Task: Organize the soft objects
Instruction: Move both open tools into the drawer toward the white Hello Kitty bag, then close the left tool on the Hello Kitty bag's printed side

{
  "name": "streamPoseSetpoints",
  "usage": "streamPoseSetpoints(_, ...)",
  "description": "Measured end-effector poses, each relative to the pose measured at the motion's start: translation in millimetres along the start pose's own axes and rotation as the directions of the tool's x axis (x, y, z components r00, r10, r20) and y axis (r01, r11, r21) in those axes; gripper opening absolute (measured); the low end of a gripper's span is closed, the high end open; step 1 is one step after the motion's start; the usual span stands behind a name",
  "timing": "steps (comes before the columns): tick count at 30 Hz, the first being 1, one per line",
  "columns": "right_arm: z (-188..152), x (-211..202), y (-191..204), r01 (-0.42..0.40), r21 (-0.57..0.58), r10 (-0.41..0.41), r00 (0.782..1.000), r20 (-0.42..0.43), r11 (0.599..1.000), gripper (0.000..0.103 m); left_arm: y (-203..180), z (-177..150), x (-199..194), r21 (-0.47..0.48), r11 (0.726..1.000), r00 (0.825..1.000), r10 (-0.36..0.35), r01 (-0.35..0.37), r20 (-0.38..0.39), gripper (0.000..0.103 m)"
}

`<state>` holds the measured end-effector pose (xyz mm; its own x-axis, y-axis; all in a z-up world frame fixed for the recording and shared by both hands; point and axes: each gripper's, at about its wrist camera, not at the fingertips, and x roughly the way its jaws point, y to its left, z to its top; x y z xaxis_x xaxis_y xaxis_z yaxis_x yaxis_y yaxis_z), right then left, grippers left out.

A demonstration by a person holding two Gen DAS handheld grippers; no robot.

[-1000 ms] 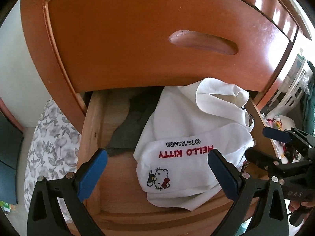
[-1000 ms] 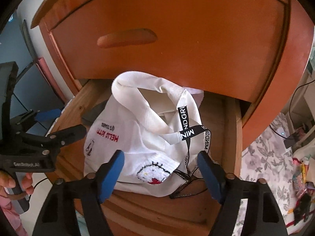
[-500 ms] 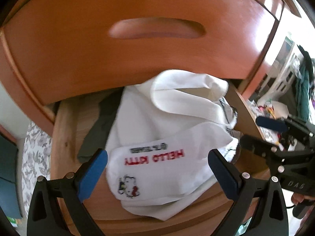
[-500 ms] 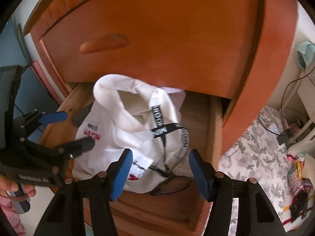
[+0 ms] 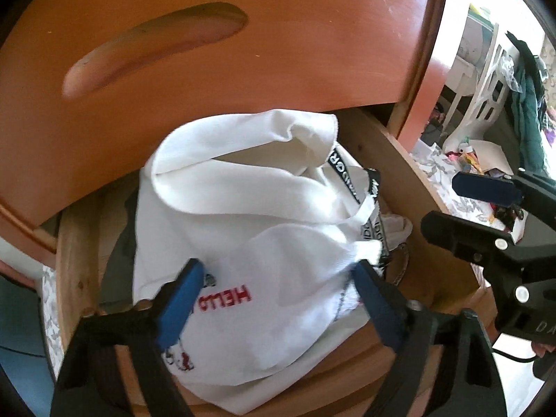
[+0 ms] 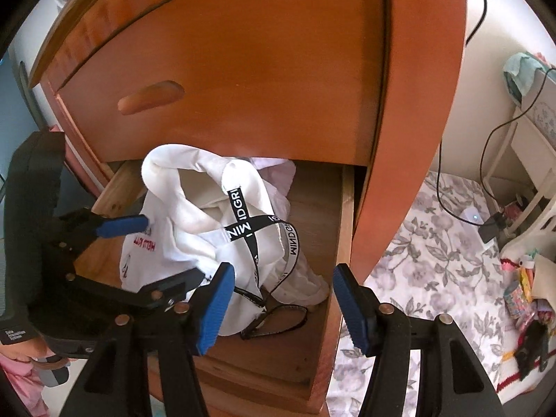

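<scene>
- The big wooden drawer point(image 6: 302, 208) is pulled out.
- The white bag point(image 5: 250, 250) lies inside it.
- The left claw point(image 5: 278, 288) is closing around the bag, not squeezing yet.
- The right claw point(image 6: 283, 299) waits half open, empty.
- Next: pinch, then lift.

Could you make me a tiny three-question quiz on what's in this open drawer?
1. True or false: the white cloth tote bag lies inside the open wooden drawer.
2. What colour is the lettering printed on the bag? A red, B green, C yellow.
3. Fill in: the jaws of the left gripper straddle the bag and are ____.

Key: 1 true. 2 A. 3 closing.
</scene>
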<state>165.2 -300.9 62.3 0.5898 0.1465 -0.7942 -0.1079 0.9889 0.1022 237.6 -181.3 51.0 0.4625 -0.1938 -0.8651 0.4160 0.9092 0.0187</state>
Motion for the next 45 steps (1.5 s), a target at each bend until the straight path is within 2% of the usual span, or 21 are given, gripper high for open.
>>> streamPoseSetpoints(2,-1,-3,0,0.001,0.003,-0.001,1.000,0.002,1.000,0.063,-2,0,2,-0.009,1.000,1.000,-0.013,0.013,-0.001,0.072)
streamPoseSetpoints(4,-2,-4,-2,0.002,0.005,-0.002,1.000,0.002,1.000,0.063,-1,-3,2,-0.018,0.999,0.999,-0.035,0.035,0.006,0.055)
streamPoseSetpoints(7,-3,-3,-2,0.003,0.009,-0.003,1.000,-0.001,1.000,0.063,0,-8,-2,-0.036,0.998,0.999,-0.049,0.049,0.022,0.042)
streamPoseSetpoints(9,-4,-2,-2,0.001,0.011,-0.001,1.000,-0.004,1.000,0.063,3,-9,-3,-0.054,0.997,0.998,-0.058,0.060,0.035,0.034)
streamPoseSetpoints(12,-6,-1,-2,-0.001,0.015,0.001,1.000,-0.009,1.000,0.063,9,-12,-6,-0.077,0.993,0.995,-0.083,0.087,0.051,0.029)
streamPoseSetpoints(21,-9,2,-2,0.002,0.024,-0.002,1.000,-0.023,1.000,0.063,29,-30,-27,-0.145,0.976,0.982,-0.150,0.165,0.111,0.022)
streamPoseSetpoints(27,-11,6,-2,0.006,0.029,-0.005,0.999,-0.032,1.000,0.063,38,-37,-37,-0.177,0.959,0.970,-0.196,0.220,0.144,0.021)
streamPoseSetpoints(30,-10,6,2,0.005,0.023,-0.005,0.999,-0.034,1.000,0.063,41,-43,-40,-0.181,0.961,0.971,-0.182,0.208,0.154,0.019)
streamPoseSetpoints(32,-9,7,4,0.004,0.016,-0.004,0.999,-0.034,1.000,0.063,44,-46,-43,-0.196,0.955,0.968,-0.191,0.222,0.165,0.009)
streamPoseSetpoints(36,-7,6,11,0.001,0.004,-0.001,1.000,-0.031,1.000,0.063,46,-48,-46,-0.192,0.956,0.966,-0.186,0.220,0.180,0.006)
streamPoseSetpoints(43,-3,7,21,0.000,-0.017,-0.001,0.999,-0.035,1.000,0.063,62,-59,-64,-0.224,0.937,0.947,-0.213,0.268,0.242,0.005)
streamPoseSetpoints(45,-2,7,24,-0.003,-0.020,0.002,0.999,-0.036,1.000,0.063,70,-64,-70,-0.236,0.936,0.946,-0.202,0.263,0.255,0.005)
